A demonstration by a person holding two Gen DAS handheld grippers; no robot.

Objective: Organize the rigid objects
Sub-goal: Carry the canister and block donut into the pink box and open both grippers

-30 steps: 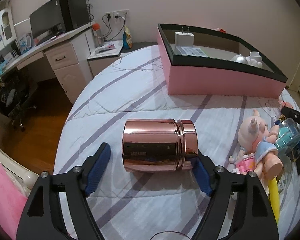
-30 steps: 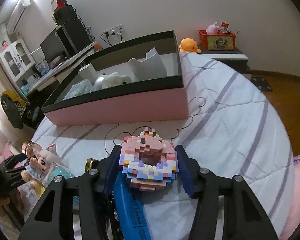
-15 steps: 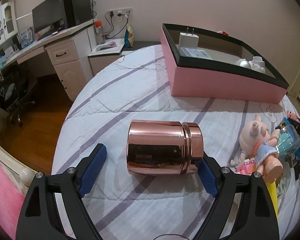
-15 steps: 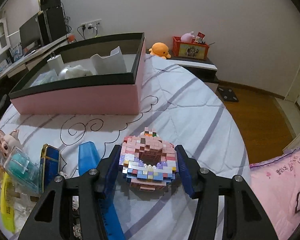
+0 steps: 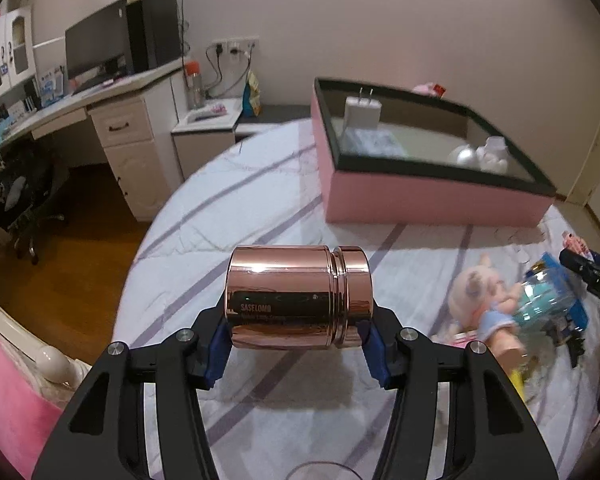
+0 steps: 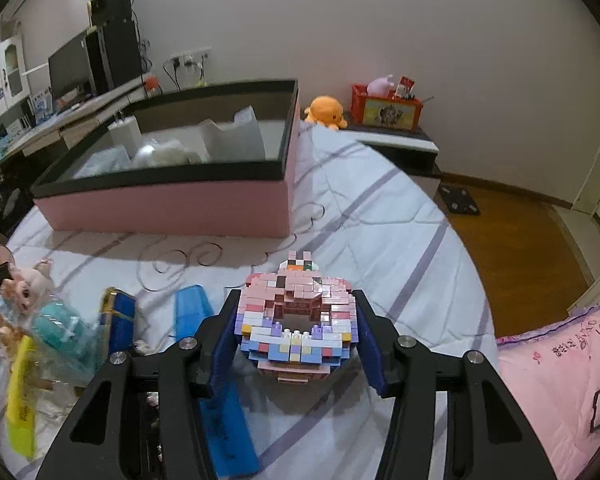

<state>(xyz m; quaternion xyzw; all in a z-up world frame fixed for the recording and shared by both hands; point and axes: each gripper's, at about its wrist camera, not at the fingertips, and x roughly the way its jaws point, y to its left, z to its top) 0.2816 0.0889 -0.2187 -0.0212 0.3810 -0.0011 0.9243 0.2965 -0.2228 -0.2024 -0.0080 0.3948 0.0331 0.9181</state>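
Note:
A shiny rose-gold canister [image 5: 296,300] lies sideways across my left gripper [image 5: 296,344]. The jaws are closing and their blue pads [image 5: 216,344] press on both of its ends. My right gripper [image 6: 296,344] is shut on a pink brick-built doughnut [image 6: 296,320], held just above the striped bedspread. The pink box with a black rim [image 5: 420,196] stands farther back on the bed; it holds a white charger, a packet and small white items. The same box [image 6: 164,208] sits at the back left in the right wrist view.
A small doll [image 5: 484,296], a clear bottle with a teal part [image 5: 544,300] and blue packets lie between the grippers. A blue flat strip [image 6: 192,312] lies under my right gripper's left finger. A pink pillow [image 6: 560,380] is at the right; the bed edge drops to a wooden floor.
The left jaws have come in from wide apart onto the canister's ends. The right gripper has kept its hold on the doughnut while turning a little.

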